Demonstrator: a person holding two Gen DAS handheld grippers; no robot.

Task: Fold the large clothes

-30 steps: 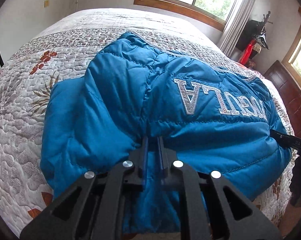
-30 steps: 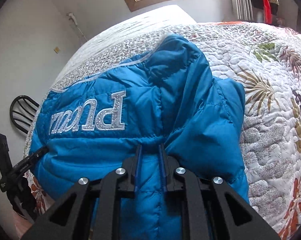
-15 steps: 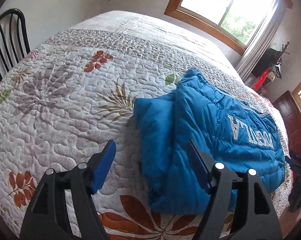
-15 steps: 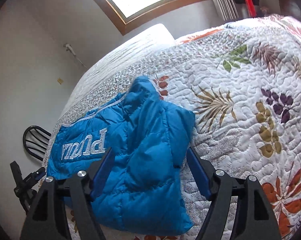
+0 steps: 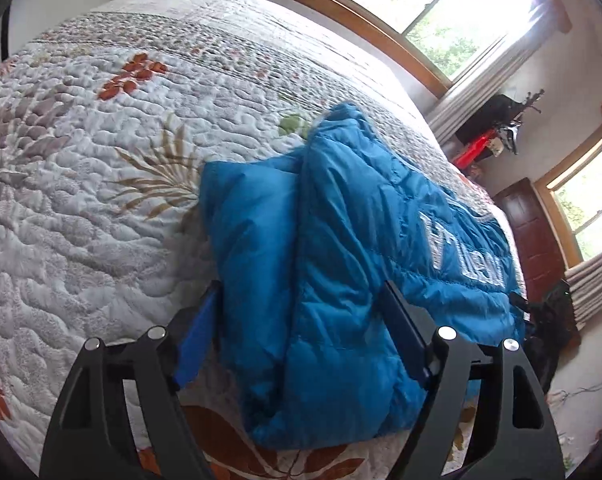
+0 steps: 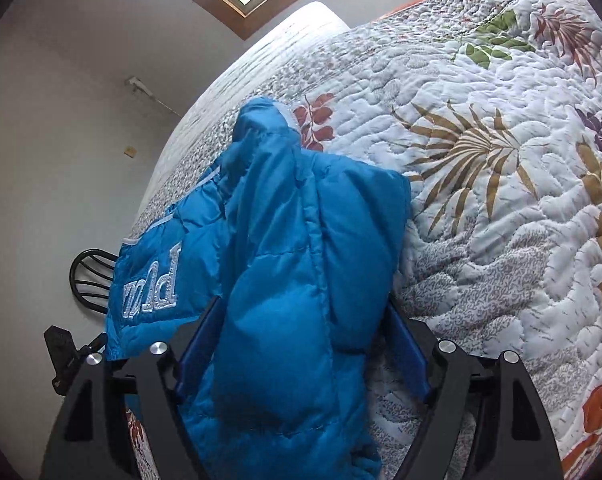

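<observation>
1. Both grippers, which were pinching the blue jacket (image 5: 341,280) one second ago, are now letting it go: the left gripper (image 5: 297,340) and the right gripper (image 6: 301,344) are opening wide, and the jacket's padded edge is lying between the jaws of each without being pressed.
2. Since that earlier frame each camera is also looking more along the jacket's side than across its top.
3. This jacket is lying folded on the bed (image 5: 81,208), near the bed's front edge, with its silver lettering (image 6: 153,288) facing up.
4. A folded sleeve (image 5: 249,240) is sticking out beside the jacket's body, on the quilt.
5. I am judging one risk: the puffy filling is springy, so the released fold may be opening again.
6. Another risk: a finger (image 6: 405,344) pulling back could be catching the fabric and dragging the jacket towards the bed's edge.
</observation>
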